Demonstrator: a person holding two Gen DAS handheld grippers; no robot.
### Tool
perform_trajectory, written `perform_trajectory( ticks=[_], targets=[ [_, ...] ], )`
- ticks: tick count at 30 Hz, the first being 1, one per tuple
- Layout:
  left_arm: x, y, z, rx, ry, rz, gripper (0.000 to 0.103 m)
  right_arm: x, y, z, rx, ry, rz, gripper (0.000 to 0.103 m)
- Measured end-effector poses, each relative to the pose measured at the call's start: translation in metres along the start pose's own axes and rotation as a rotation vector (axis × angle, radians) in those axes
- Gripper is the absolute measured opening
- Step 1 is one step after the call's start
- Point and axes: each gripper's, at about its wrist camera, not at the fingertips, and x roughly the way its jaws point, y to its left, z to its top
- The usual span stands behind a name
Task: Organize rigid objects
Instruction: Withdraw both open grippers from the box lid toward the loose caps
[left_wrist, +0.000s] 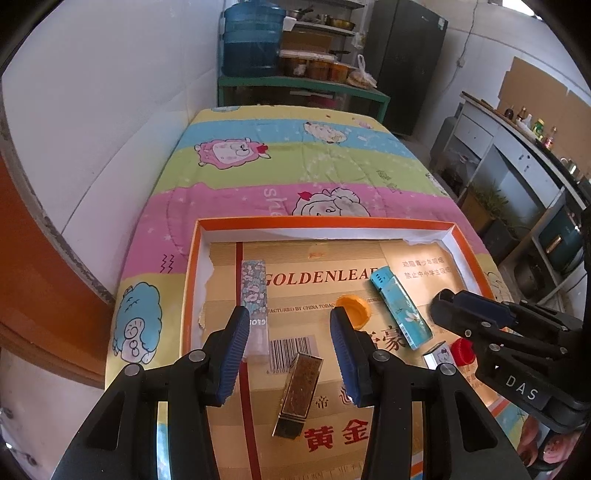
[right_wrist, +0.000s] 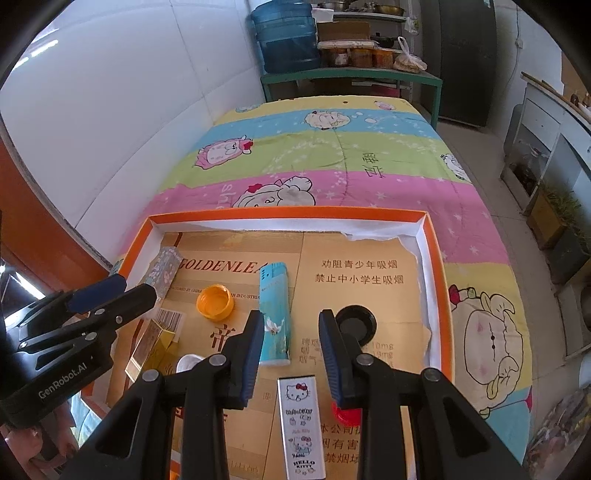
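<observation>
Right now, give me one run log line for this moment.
left gripper: open, empty, over gold lighter | right gripper: open, empty | tray: lighters, caps loose

A tray (right_wrist: 436, 258) is sitting on a bed (right_wrist: 332, 155). Lying in it are 4 lighters and 3 caps: the bird lighter (right_wrist: 274, 317) is lying right of an upturned cap (right_wrist: 215, 296), with another cap (right_wrist: 356, 324) lying farther right.
</observation>
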Motion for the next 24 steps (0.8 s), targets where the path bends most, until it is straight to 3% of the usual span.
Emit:
perform_trajectory(
  ticks=[24],
  targets=[
    [-0.065,-0.009,-0.028,0.033,-0.113,0.011,0.047,-0.052,0.013,-0.030,-0.009,-0.078,0.009,0.031]
  ],
)
